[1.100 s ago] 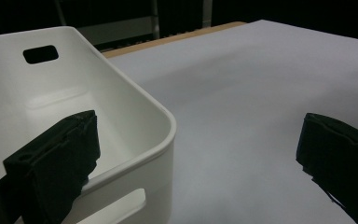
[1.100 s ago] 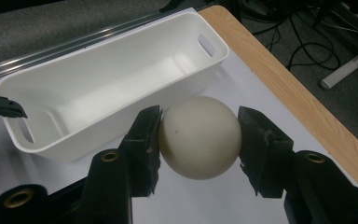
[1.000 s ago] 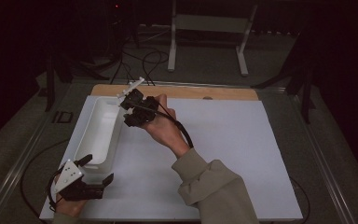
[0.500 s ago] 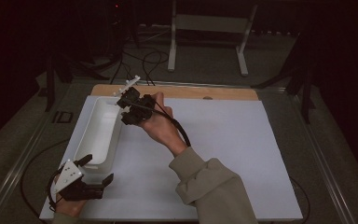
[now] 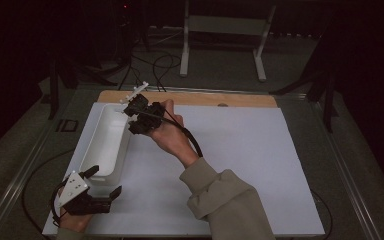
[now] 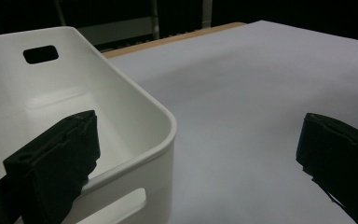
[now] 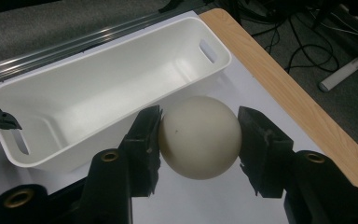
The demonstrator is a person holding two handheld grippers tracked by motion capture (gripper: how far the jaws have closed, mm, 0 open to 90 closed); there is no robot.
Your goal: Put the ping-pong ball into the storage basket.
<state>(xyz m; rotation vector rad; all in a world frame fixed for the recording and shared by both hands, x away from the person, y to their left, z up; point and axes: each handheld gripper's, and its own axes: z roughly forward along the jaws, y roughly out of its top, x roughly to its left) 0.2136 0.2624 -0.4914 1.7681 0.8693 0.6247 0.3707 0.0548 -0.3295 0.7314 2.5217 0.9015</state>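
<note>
My right gripper [image 7: 199,136] is shut on a cream-white ball [image 7: 200,140], both black pads pressed against its sides. It hovers beside the far end of a long white bin [image 7: 98,88], over the white table. In the high view the right gripper [image 5: 139,116] sits at the far right rim of the bin [image 5: 100,150], with a hand behind it. My left gripper [image 5: 104,181] stands open at the bin's near end. In the left gripper view its jaws [image 6: 198,140] straddle the bin's near corner [image 6: 140,100], one jaw over the inside and one over the table.
The bin looks empty and has a slot handle at each end. A white board [image 5: 250,150] covers the table, with a wooden strip [image 5: 205,98] along its far edge. Cables and a metal stand [image 5: 225,25] lie on the floor beyond.
</note>
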